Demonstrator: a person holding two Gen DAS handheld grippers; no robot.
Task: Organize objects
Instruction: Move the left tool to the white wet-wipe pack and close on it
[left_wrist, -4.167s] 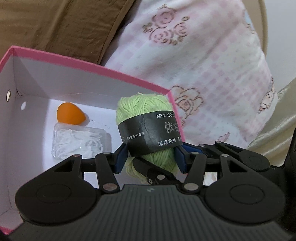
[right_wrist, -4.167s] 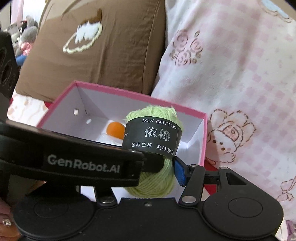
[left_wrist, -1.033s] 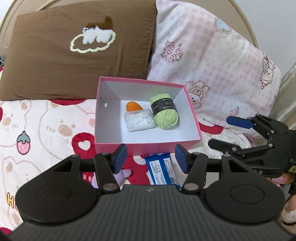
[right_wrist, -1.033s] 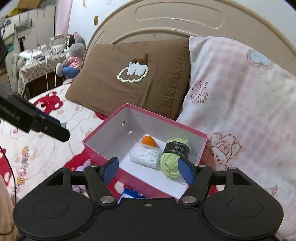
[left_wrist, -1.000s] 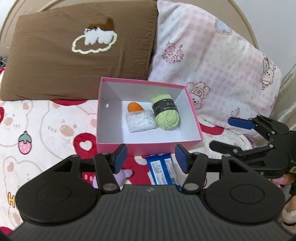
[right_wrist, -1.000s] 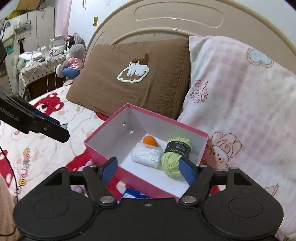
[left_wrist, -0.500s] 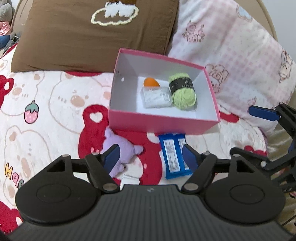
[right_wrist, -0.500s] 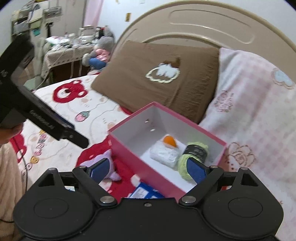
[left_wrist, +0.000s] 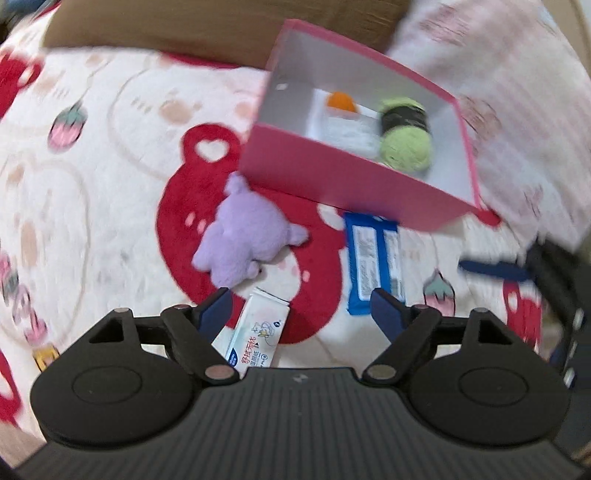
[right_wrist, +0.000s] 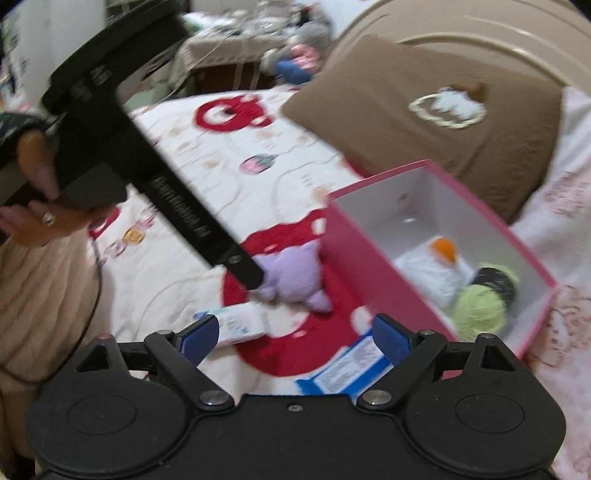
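Before pink box (left_wrist: 343, 177): purple plush (left_wrist: 245, 247), blue packet (left_wrist: 375, 258), tissue pack (left_wrist: 256, 334)

On the bed (left_wrist: 92, 177) a box (left_wrist: 332, 184) is set before two pillows (right_wrist: 443, 147), which lean side by side against the headboard (right_wrist: 480, 40). In the box a ball of yarn (left_wrist: 406, 147) is placed at the right, with a small case (left_wrist: 343, 129) to its left and a rounded piece (left_wrist: 340, 100) behind the case. Before the box a plush toy (left_wrist: 247, 240) is laid at the left and a flat packet (left_wrist: 373, 266) at the right; a tissue pack (left_wrist: 258, 332) is found nearer, just before the toy.
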